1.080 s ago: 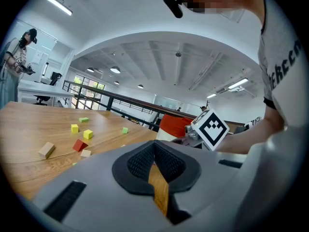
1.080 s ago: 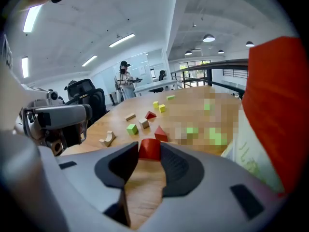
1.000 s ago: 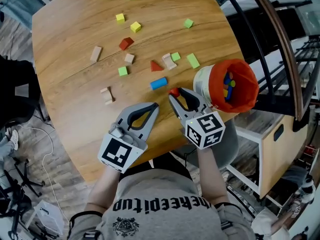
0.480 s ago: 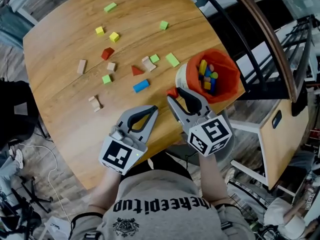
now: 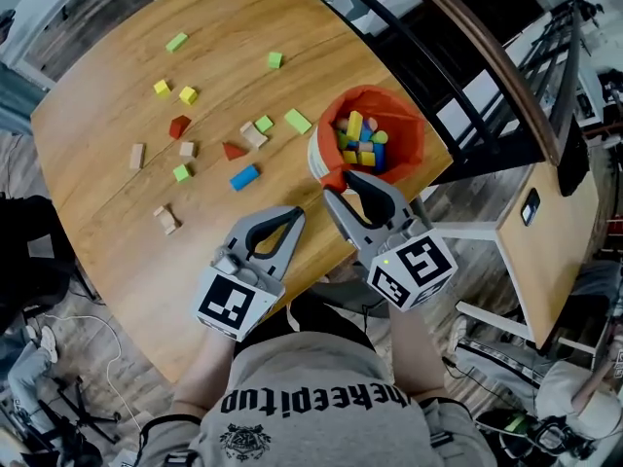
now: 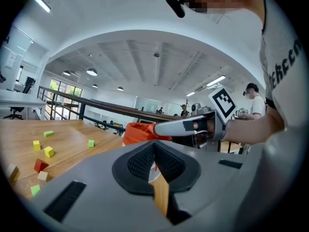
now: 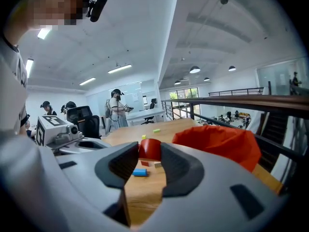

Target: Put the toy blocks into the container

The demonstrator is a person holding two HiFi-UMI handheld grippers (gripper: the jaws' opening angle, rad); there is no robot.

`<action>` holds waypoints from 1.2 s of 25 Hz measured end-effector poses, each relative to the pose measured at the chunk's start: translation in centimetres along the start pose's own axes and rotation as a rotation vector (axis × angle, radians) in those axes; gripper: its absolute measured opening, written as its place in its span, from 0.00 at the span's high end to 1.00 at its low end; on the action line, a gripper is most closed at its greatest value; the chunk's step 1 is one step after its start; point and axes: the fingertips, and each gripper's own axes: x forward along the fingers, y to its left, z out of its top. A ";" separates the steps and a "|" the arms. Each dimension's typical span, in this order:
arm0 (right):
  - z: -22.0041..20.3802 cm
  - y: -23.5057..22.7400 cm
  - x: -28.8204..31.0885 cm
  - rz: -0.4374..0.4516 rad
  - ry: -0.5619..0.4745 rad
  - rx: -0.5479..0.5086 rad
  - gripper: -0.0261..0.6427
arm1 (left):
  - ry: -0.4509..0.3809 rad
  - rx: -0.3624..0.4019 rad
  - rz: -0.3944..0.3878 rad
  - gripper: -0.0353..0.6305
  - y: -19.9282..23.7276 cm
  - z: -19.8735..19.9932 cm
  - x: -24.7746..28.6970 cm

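Observation:
The white container [image 5: 322, 156] with an orange liner [image 5: 401, 125] stands near the table's right edge and holds several coloured blocks. My right gripper [image 5: 337, 187] is shut on a red block [image 5: 337, 179] [image 7: 149, 149], raised just in front of the container's near rim [image 7: 217, 140]. To its left my left gripper [image 5: 298, 216] [image 6: 154, 145] is shut with nothing in it. Loose blocks lie scattered on the wood: a blue one [image 5: 244, 177] [image 7: 140, 172], a red wedge [image 5: 232, 151], a green one [image 5: 298, 121] and several more.
The round wooden table [image 5: 117, 251] ends close behind the container, with a dark railing [image 5: 467, 37] and a wooden cabinet [image 5: 550, 251] beyond. More blocks, yellow [image 5: 188, 95], green [image 5: 176, 42] and plain wood [image 5: 165, 219], lie toward the far left.
My right gripper has risen with the red block and now sits at the container's near rim. The left gripper has shifted a little beside it, still shut.

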 end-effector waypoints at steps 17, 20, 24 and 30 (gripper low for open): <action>0.8 -4.6 -5.8 -0.123 -0.078 0.025 0.73 | -0.008 0.064 -0.115 0.93 -5.0 1.9 4.1; 0.9 -5.2 -6.0 -0.130 -0.090 0.035 0.73 | -0.007 0.071 -0.122 0.93 -5.5 2.0 4.3; 1.1 -5.9 -5.8 -0.134 -0.095 0.034 0.73 | 0.004 0.071 -0.110 0.93 -5.3 1.9 4.4; 1.5 -6.8 -5.1 -0.140 -0.097 0.029 0.73 | 0.005 0.075 -0.092 0.93 -4.6 1.9 4.6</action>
